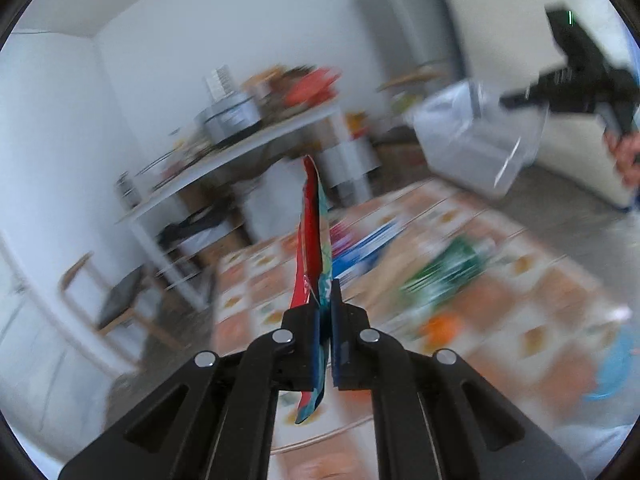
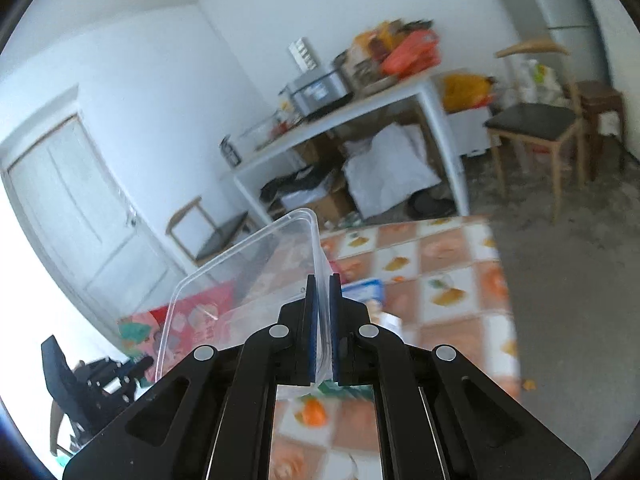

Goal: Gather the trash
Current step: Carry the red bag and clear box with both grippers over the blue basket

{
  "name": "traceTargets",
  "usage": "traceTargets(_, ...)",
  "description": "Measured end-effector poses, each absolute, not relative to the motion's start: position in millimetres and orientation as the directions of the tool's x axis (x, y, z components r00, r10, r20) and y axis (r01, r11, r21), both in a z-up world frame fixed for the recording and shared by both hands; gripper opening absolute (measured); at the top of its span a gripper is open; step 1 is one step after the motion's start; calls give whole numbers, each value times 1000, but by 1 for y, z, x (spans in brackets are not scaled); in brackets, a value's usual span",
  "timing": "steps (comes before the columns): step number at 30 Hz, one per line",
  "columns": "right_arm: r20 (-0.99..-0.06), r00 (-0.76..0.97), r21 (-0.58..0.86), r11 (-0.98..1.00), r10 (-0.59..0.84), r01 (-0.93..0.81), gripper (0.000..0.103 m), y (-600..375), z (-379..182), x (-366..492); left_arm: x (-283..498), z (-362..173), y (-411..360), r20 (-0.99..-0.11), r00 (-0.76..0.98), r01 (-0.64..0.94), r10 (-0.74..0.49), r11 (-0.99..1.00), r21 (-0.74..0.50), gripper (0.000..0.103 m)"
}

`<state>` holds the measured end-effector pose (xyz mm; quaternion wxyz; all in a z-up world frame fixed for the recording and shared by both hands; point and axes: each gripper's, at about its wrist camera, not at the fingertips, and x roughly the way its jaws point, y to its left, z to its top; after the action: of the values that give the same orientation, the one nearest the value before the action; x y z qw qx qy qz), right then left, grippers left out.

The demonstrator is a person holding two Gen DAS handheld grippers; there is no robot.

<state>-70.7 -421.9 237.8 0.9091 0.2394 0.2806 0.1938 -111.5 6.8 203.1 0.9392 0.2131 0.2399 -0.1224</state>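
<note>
My left gripper [image 1: 325, 296] is shut on a flat red and teal snack wrapper [image 1: 311, 236], held edge-on above the table with the orange checked cloth [image 1: 520, 292]. My right gripper [image 2: 323, 292] is shut on the rim of a clear plastic container [image 2: 248, 264], held in the air. In the left wrist view that container [image 1: 476, 136] hangs at the upper right under the right gripper [image 1: 524, 98]. In the right wrist view the wrapper [image 2: 180, 328] and the left gripper [image 2: 132, 368] show at the lower left through the container's wall.
Loose trash lies on the cloth: a green packet [image 1: 448, 268], a blue and white packet [image 1: 368, 248], an orange piece [image 1: 442, 326]. Beyond stand a cluttered white table [image 2: 360, 112], wooden chairs [image 2: 536, 128], a door [image 2: 80, 208] and a fridge [image 1: 404, 20].
</note>
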Motion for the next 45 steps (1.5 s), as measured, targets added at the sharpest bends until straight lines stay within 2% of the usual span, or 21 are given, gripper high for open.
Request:
traceTargets(3,-412,827,516,846,382,-134,4,-478,240,-129,-134,233,-36,-537,763,528,-359,826,197,4)
traceTargets(6,-398,879,508,861,263,-28,5,-535,239,-193,-147,238,-84,-595,577,719,-560,693,46,4)
traceTargets(10,-402,915,473,865,44,166,6,-594,234,-281,-164,213,-166,-666,316,861,-676,499,-98,4)
traceTargets(15,-456,889,530,787,-49,315,6,-641,194,-352,-179,149,-269,-744,6,906,-668,318,-279,4)
traceTargets(20,-484,872,596,701,-74,390,6,-662,150,-386,-188,37,-369,-812,-305,838,-498,266,-477,3)
traceTargets(23,-511,858,624,659,-61,419,6,-671,122,-394,-202,-33,-414,-879,-320,866,-353,268,-423,4)
traceTargets(25,-528,848,631,645,-51,432,6,-675,113,-394,-204,-83,-440,-881,-388,834,-272,304,-461,3)
traceTargets(28,-536,843,637,636,-40,435,6,-676,104,-397,-209,-135,-468,-921,-342,877,-186,289,-384,3)
traceTargets(29,-538,842,635,638,-40,436,6,-675,102,-395,-207,-160,-479,-917,-367,863,-155,312,-397,3)
traceTargets(32,-542,839,625,649,-40,435,6,-675,100,-401,-204,-197,-492,-917,-377,848,-128,352,-398,3)
traceTargets(38,-551,835,632,650,-6,421,6,-679,89,-400,-185,-247,-506,-981,-191,919,-18,348,-185,6)
traceTargets(39,-556,831,633,649,0,423,6,-679,87,-397,-183,-256,-508,-989,-147,933,1,333,-139,8)
traceTargets(41,-560,829,639,642,10,424,6,-680,82,-392,-182,-270,-513,-998,-36,961,41,275,-24,29)
traceTargets(42,-562,827,640,641,14,424,6,-680,81,-390,-182,-273,-515,-999,10,965,50,260,23,33)
traceTargets(44,-568,823,637,640,14,429,6,-681,79,-388,-180,-271,-516,-995,80,963,53,255,91,53)
traceTargets(45,-573,819,629,644,8,434,6,-681,79,-388,-178,-267,-515,-994,96,959,48,262,105,56)
